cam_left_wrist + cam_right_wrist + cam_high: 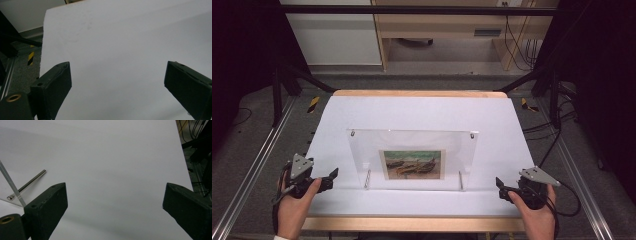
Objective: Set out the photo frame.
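A clear acrylic picture frame (412, 157) stands upright in the middle of the white table (422, 112), with a small painting of boats (413, 164) inside it. Two metal leg pins prop it near the bottom. My left gripper (332, 179) rests near the table's front left, apart from the frame, jaws wide open over bare white surface (117, 75). My right gripper (502, 189) sits at the front right, also open with nothing between its jaws (115, 205). In the right gripper view the frame's corner (12, 187) and one metal pin (27, 184) show at the left.
The white sheet covers a wooden tabletop (417, 223) whose edge shows at front and back. Metal rails (252, 165) run along both sides. Cables (562, 135) lie on the floor at the right, and furniture stands beyond the far edge.
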A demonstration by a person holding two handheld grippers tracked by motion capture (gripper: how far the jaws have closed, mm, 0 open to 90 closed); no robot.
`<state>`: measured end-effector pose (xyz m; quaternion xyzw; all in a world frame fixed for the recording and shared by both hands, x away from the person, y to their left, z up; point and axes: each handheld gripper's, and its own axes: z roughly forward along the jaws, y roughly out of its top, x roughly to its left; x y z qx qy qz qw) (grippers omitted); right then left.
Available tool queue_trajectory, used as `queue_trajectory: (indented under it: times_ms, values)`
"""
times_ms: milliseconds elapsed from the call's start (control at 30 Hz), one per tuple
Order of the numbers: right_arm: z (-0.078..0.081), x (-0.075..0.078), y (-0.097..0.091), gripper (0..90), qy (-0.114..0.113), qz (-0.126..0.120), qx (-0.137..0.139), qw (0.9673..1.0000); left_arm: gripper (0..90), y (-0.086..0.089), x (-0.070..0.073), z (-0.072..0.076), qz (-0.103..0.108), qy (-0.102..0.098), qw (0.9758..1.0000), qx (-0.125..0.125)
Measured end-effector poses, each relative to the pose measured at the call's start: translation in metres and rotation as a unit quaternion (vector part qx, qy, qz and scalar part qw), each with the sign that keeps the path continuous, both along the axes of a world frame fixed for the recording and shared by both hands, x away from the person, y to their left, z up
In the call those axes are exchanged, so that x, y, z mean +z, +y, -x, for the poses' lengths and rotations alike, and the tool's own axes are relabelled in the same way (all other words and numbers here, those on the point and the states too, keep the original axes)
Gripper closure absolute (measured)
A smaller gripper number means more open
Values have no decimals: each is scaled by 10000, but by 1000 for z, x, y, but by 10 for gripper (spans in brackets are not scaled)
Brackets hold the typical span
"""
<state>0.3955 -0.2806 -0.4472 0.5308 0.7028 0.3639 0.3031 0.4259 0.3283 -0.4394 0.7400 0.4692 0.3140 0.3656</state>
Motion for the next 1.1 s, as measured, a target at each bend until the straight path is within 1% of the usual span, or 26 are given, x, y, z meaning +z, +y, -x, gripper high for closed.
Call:
queue_trajectory:
  times_ms: [67, 167, 300, 333, 400, 467, 500, 567, 733, 833, 900, 1000, 1033, 1100]
  values:
    - [-2, -2, 1, 65, 50, 31, 23, 10000, 68, -3, -2, -2, -117, 62, 9999, -42]
    - [-4, -4, 2, 65, 118, 78, 60, 9999, 68, -5, -4, -3, -216, 134, 9996, -86]
    - [-7, -7, 4, 65, 216, 104, 58, 9997, 68, -5, -7, -6, -272, 260, 9992, -133]
    - [-8, -8, 4, 65, 204, 133, 87, 9997, 68, -6, -8, -6, -285, 284, 9991, -132]
    - [-10, -9, 5, 66, 282, 127, 78, 9995, 68, -6, -10, -8, -306, 342, 9989, -129]
    - [-12, -10, 6, 71, 273, 180, 99, 9994, 68, -7, -11, -8, -360, 367, 9986, -128]
    - [-13, -11, 7, 72, 291, 160, 86, 9994, 68, -7, -12, -9, -395, 382, 9984, -130]
    - [-16, -12, 9, 74, 345, 225, 84, 9991, 68, -9, -12, -9, -425, 405, 9982, -138]
    - [-23, -16, 14, 76, 393, 331, 131, 9986, 68, -11, -15, -10, -493, 415, 9978, -124]
    - [-26, -17, 16, 81, 411, 382, 109, 9984, 69, -13, -16, -11, -686, 400, 9968, -39]
    - [-26, -18, 16, 85, 413, 426, 72, 9982, 70, -13, -17, -11, -770, 377, 9963, 13]
    - [-26, -19, 15, 93, 432, 569, -33, 9974, 69, -11, -18, -12, -801, 369, 9961, 66]
    - [-25, -19, 15, 93, 468, 546, -53, 9974, 69, -11, -18, -11, -778, 355, 9963, 82]
    - [-25, -19, 15, 94, 455, 565, -34, 9974, 69, -10, -18, -11, -748, 347, 9966, 88]
